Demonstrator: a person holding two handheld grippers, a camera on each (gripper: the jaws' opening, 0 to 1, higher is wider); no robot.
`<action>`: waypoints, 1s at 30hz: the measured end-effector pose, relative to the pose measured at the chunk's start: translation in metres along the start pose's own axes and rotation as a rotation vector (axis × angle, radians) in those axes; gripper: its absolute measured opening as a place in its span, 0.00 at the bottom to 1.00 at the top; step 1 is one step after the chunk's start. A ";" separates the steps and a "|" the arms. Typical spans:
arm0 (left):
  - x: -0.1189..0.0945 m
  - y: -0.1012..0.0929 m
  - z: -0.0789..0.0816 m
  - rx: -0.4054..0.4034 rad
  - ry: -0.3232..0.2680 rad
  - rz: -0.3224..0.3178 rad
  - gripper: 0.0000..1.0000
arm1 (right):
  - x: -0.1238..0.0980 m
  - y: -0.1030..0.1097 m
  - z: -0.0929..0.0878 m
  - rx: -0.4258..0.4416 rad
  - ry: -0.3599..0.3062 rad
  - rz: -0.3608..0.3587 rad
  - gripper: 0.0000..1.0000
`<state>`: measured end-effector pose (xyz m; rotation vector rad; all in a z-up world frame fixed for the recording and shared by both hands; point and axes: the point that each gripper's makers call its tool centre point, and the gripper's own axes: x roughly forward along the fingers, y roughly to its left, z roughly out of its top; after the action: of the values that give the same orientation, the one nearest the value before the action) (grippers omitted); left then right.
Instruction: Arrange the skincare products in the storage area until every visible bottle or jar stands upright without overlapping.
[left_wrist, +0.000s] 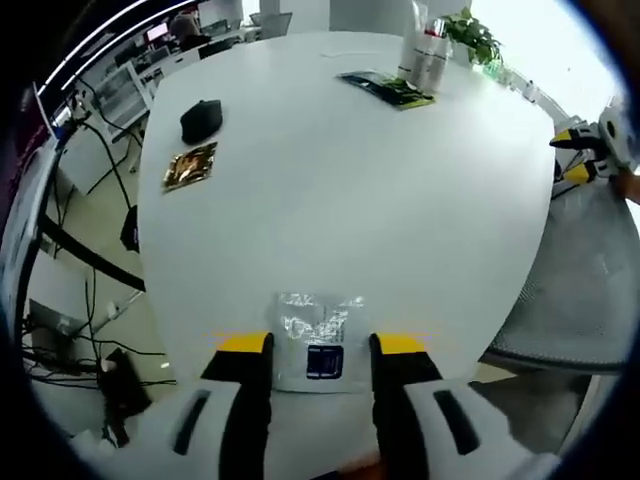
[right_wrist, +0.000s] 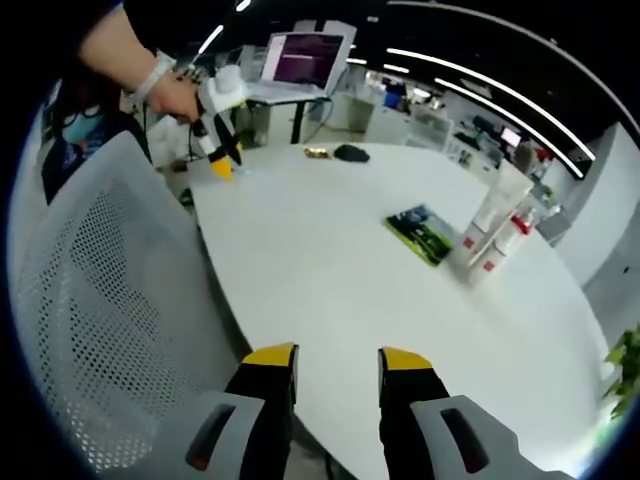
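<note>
White round counter spreads across both views; low in the left gripper view, the left gripper has its fingers parted around a clear foil sachet. Farther off, upper right, white skincare tubes stand upright beside a green flat packet. Low in the right gripper view, the right gripper is open and empty.

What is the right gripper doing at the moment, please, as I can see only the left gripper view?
Observer: The right gripper is open and empty, hovering over the near edge of the white table.
Operator: Thank you. How does my left gripper look from that side?
Observer: A hand holds the left gripper pointing down at the table's far edge.
Operator: And what is behind it?
Observer: A monitor with a lit pinkish screen stands on a desk just beyond it.
</note>
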<state>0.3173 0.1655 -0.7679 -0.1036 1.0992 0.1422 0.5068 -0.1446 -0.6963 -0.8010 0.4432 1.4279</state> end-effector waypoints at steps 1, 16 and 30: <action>0.000 0.000 0.000 0.000 0.003 0.002 0.33 | 0.000 0.001 0.000 0.000 0.001 0.004 0.33; -0.036 -0.038 0.054 -0.076 -0.214 -0.024 0.29 | 0.004 0.009 -0.004 -0.018 0.025 0.040 0.33; -0.060 -0.144 0.109 -0.018 -0.415 -0.119 0.29 | 0.004 0.006 -0.005 -0.005 0.023 0.035 0.34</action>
<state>0.4103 0.0361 -0.6637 -0.1478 0.6757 0.0620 0.5022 -0.1460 -0.7039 -0.8180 0.4732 1.4538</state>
